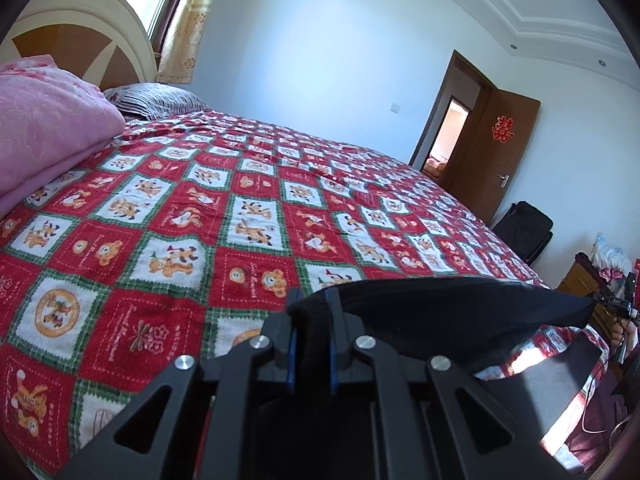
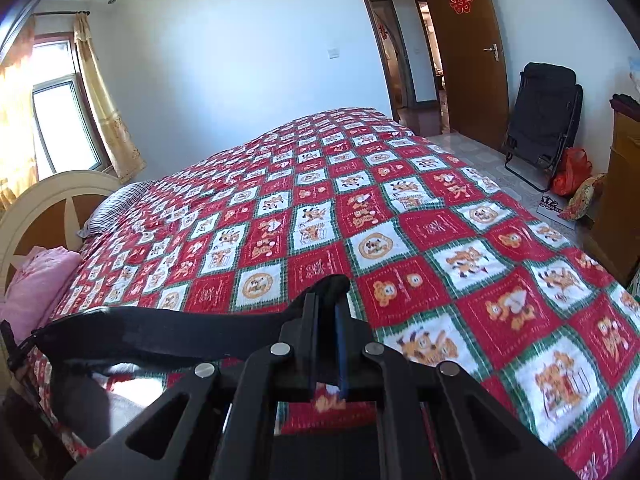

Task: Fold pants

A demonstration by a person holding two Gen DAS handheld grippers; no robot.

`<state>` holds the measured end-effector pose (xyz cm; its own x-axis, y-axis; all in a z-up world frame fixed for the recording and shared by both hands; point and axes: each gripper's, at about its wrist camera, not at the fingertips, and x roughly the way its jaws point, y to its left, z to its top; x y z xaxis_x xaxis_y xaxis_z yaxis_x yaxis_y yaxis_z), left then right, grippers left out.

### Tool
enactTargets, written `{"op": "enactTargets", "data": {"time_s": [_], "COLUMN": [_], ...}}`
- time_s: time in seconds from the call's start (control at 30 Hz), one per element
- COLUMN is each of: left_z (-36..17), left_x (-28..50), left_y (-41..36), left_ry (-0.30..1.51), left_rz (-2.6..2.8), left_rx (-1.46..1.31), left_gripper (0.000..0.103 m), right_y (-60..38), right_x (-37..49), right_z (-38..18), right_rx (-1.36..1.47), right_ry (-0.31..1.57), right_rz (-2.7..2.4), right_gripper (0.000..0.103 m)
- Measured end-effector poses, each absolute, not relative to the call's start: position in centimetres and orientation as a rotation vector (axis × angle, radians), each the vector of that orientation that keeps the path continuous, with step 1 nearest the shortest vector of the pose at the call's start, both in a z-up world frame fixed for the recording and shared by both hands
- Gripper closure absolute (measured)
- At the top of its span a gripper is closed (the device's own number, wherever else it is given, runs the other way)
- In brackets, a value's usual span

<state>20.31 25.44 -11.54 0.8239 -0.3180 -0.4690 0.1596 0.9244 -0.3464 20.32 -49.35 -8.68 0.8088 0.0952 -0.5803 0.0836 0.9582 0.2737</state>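
Black cloth fills both our tongs: the left gripper (image 1: 312, 304) and right gripper (image 2: 326, 300) each pinch an end of the pants (image 1: 440, 304), whose edge stretches sideways between them, lifted over the quilted bed (image 1: 160, 208), neither hand nearer.

A red double-happiness sign (image 1: 503, 129) stands on the brown door (image 2: 472, 92) at far right; "HOLIDAY" on the bedspread (image 1: 160, 208) squares.

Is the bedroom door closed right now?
No, the wooden door stands swung open against the wall, and the doorway beside it shows through to another room.
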Motion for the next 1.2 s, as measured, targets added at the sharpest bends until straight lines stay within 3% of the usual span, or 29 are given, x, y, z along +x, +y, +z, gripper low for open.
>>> {"op": "enactTargets", "data": {"time_s": [0.27, 0.57, 0.87, 0.93, 1.0, 1.07, 1.2], "left_z": [-12.5, -16.2, -17.9, -18.1, -18.3, -18.3, -18.2], "left_x": [14.8, 10.6, 9.1, 8.9, 8.7, 8.5, 8.1], "left_y": [26.0, 25.1, 25.3, 25.4, 25.3, 24.9, 23.9], "left_ry": [0.494, 0.552, 0.59, 0.595, 0.592, 0.586, 0.568], "left_rz": [-0.284, -0.275, -0.2, -0.193, -0.196, -0.191, -0.181], "left_rx": [-0.319, -0.251, -0.111, -0.085, -0.067, -0.039, 0.042], "left_gripper": [0.091, 0.091, 0.072, 0.071, 0.071, 0.071, 0.072], "right_y": [-51.4, -52.5, -52.6, -52.4, -52.1, -51.6, -47.2], "right_x": [14.8, 11.1, 9.4, 8.9, 8.3, 7.7, 7.7], "right_z": [-11.2, -14.6, -15.3, -15.0, -14.4, -13.5, -10.9], "right_rx": [0.337, 0.347, 0.316, 0.285, 0.265, 0.258, 0.199], "right_ry": [0.648, 0.726, 0.777, 0.78, 0.762, 0.734, 0.689], "right_rz": [-0.024, -0.059, -0.049, -0.073, -0.105, -0.12, -0.036], "right_gripper": [0.096, 0.096, 0.095, 0.091, 0.067, 0.053, 0.053]}}
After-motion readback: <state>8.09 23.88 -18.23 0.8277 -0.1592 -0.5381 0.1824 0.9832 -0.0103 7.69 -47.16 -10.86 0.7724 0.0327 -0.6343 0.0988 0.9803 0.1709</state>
